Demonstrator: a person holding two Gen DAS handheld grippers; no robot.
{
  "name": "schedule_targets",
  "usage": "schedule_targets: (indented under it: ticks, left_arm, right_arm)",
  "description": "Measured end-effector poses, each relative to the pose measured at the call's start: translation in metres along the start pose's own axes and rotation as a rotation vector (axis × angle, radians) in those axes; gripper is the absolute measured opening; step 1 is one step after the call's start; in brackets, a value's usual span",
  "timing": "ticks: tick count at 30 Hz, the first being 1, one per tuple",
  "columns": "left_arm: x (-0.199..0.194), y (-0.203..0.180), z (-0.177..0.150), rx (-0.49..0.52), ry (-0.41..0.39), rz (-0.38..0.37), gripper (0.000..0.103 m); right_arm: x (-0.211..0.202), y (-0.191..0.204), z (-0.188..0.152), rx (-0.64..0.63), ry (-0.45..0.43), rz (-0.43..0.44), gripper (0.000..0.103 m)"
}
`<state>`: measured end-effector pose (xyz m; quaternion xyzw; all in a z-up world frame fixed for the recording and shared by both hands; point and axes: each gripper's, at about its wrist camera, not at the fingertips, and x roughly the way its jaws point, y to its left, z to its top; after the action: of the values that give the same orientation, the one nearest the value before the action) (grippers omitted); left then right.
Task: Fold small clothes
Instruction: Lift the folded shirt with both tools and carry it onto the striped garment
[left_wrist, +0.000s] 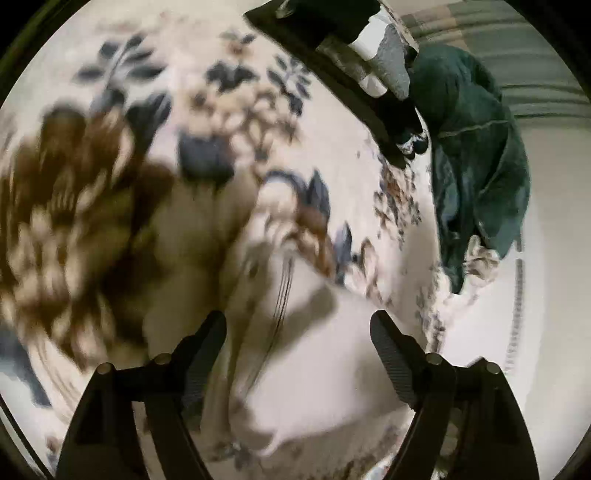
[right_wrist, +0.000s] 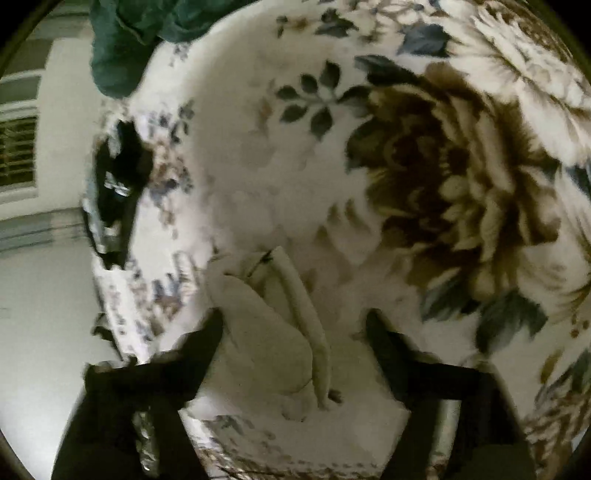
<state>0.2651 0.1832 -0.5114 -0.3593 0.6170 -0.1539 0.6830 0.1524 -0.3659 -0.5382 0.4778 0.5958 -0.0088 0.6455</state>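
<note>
Bedding, a floral blanket (right_wrist: 443, 177), carries the work. Dark green garment (left_wrist: 476, 155) lies at two o'clock. White garment (left_wrist: 314, 354), soft, light, limp, sits between both tools; grip its hemmed edge. Left tool (left_wrist: 297, 325) and right tool (right_wrist: 293, 325) gape wide, holding nothing.

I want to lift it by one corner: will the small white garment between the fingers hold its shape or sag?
The white garment will probably sag: it already lies in soft folds and a rolled edge. It looks thin, so likely light. On the plush floral blanket it may drag rather than slide.
</note>
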Motion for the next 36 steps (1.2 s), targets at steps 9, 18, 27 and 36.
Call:
schedule_targets:
  ticks: [9,18,27,36]
  left_arm:
    - [0.045,0.024,-0.03,-0.025,0.073,-0.039,0.079]
    - [0.043,0.007,-0.042,0.033,-0.012,0.01,0.021]
    - [0.044,0.014,-0.044,-0.016,0.014,-0.065,0.02]
    - [0.008,-0.035,-0.029,0.069,-0.036,0.013,0.017]
  right_arm:
    - [0.076,-0.01,-0.014,-0.036,0.186,0.103,0.083]
    - [0.077,0.013,-0.025,-0.118,0.132,0.102,0.021]
    - [0.092,0.006,-0.024,-0.08,0.184,0.093,0.043]
    - [0.061,0.055,-0.028,-0.133,0.11,0.063,0.017]
